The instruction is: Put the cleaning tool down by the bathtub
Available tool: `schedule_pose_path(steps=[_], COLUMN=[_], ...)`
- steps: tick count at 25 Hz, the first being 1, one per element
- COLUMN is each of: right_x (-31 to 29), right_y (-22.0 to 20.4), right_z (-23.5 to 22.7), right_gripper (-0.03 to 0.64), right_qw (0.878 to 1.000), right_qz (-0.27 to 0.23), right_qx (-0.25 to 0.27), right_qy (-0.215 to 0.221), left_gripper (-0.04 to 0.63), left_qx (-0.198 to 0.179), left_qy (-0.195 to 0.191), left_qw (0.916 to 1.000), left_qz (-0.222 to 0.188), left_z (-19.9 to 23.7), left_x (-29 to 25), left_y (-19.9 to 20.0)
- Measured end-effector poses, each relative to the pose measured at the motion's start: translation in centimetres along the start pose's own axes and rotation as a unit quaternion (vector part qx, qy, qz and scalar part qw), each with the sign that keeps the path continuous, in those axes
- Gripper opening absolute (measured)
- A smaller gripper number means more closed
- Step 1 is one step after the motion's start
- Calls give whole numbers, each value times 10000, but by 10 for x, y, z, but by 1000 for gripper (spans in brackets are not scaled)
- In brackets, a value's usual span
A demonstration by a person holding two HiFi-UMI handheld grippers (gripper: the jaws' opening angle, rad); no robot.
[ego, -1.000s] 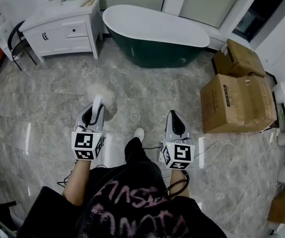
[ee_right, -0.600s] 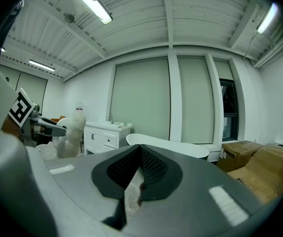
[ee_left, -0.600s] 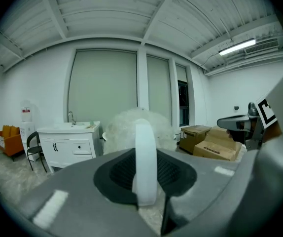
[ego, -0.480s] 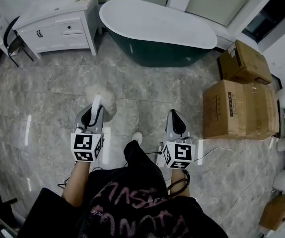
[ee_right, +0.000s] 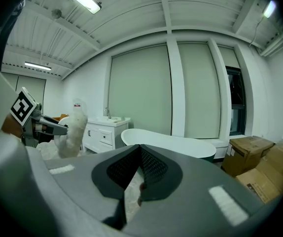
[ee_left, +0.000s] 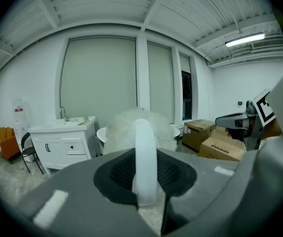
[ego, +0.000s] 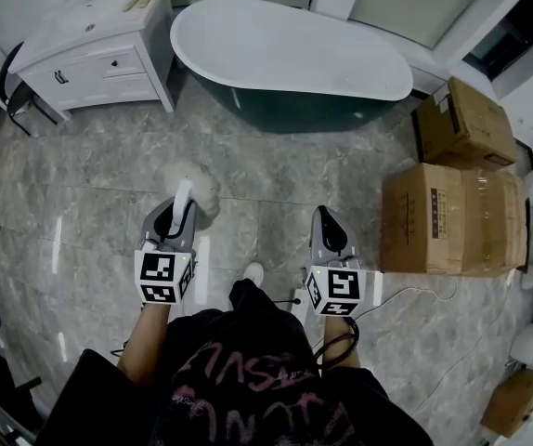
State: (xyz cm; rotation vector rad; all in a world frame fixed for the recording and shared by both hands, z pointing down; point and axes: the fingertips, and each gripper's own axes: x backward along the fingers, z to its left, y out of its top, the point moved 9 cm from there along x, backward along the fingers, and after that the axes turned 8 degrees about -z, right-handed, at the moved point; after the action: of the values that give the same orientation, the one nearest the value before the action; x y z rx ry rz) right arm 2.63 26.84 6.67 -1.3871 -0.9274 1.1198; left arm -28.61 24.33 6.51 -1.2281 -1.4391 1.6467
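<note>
1. The left gripper [ego: 179, 214] has its jaws clamped on the white handle [ee_left: 145, 162] of a fluffy duster [ego: 195, 182]. The right gripper [ego: 327, 214] has its jaws pressed together on nothing.
2. The bathtub [ego: 294, 110] stands far centre.
3. A vanity cabinet [ego: 90, 49] stands to its left.
4. Cardboard boxes [ego: 434, 216] sit at the right.
5. The fluffy duster hangs over the marble floor [ego: 90, 184], on the bathtub's near side and apart from it.

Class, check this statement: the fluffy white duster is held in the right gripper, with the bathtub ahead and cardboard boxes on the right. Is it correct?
No. The duster is held in the left gripper, not the right; the left gripper view shows its handle between the jaws. The bathtub and cardboard boxes are as stated.
</note>
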Motion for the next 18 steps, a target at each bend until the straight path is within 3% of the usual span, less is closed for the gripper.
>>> schedule_pose_path(steps=[18], right_x=[-47], right_y=[0], right_z=[-37], right_gripper=[17], right_qw=[9997], right_qz=[-70], right_qx=[-213], right_qy=[-73], left_gripper=[87], left_qx=[-363], left_qy=[-259], left_qw=[9989], left_qz=[121], left_z=[-10], left_x=[-65], left_y=[19])
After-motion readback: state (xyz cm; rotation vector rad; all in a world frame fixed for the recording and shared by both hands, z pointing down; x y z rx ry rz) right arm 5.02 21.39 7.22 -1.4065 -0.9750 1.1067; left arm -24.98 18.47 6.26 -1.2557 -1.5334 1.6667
